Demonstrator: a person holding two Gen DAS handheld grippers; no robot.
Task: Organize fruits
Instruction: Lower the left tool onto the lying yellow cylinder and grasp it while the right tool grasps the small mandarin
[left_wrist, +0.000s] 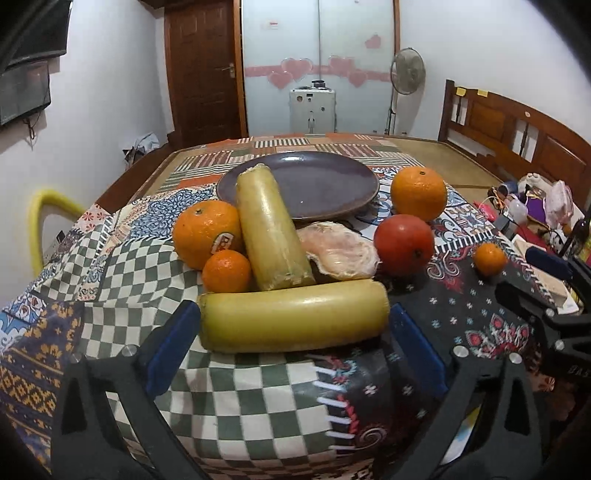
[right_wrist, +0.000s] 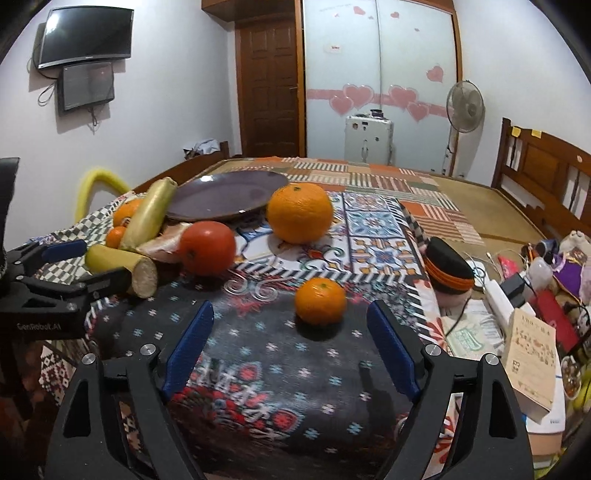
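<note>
- Left wrist view: your left gripper (left_wrist: 293, 325) stands wide, fingers flanking the near yellow cane piece (left_wrist: 293, 319) but not pressing it — the pick-up step is in hand. The purple plate (left_wrist: 325, 184) sits empty behind. Close squarely on the ends.
- Right wrist view: your right gripper (right_wrist: 290, 341) is wide, holding nothing — the small orange (right_wrist: 320, 301) lies just ahead, between the fingers' line. Advance before closing.

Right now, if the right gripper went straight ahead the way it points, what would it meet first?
Probably the small orange, just ahead of the open right gripper and slightly right of centre. Depth is unclear.
</note>
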